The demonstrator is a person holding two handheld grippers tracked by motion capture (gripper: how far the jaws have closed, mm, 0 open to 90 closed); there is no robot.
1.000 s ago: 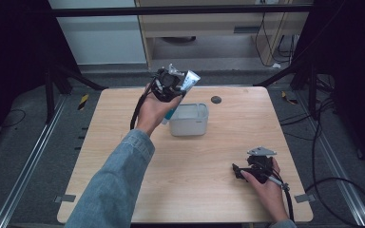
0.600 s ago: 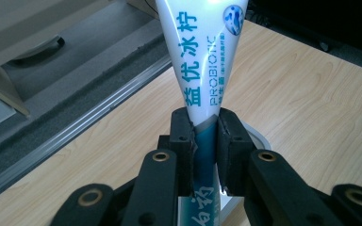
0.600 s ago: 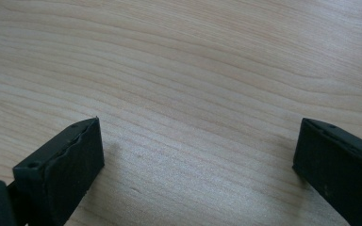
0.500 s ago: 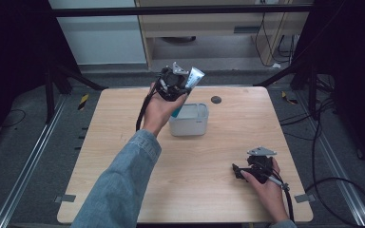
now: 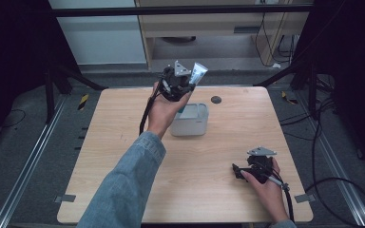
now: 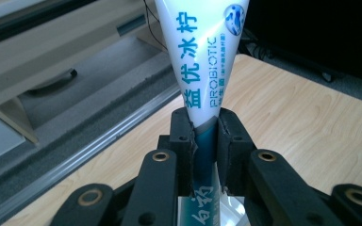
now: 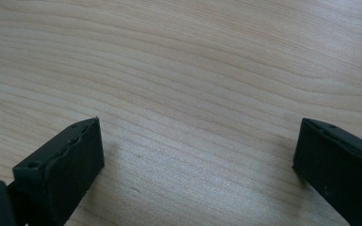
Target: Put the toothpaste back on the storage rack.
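Step in hand, as judged: carry phase. Left tongs (image 5: 186, 81) clamped tight on toothpaste tube (image 5: 197, 74), raised clear above far edge of counter (image 5: 123, 137), just beyond grey box (image 5: 190, 119). Confirmed in left gripper view: pads pinching tube (image 6: 202, 61) low on its body, approx. where white print meets teal band; flat crimped end fanning upward past the jaws, cap end pointing back toward the hand, out of sight. Tube tilted, not vertical, in high view. Grip centred, no slip evident.

Right tongs (image 5: 240, 172) parked low on counter, near-right corner, well apart from box and tube. Jaws spread wide, nothing between them: bare wood grain in right gripper view (image 7: 193, 155). No part in current step.

Grey box: open-topped, sits mid-counter toward far side; contents not resolvable. Small dark disc (image 5: 216, 99) on counter beside box, function unknown.

Next move, as judged: if box is the destination, bring left hand back and down over opening, align tube lengthwise w/ box, lower before release. Needs: tube length vs. box opening checked; tilt corrected so lower end enters first. Risk: release from height, bounce off rim.
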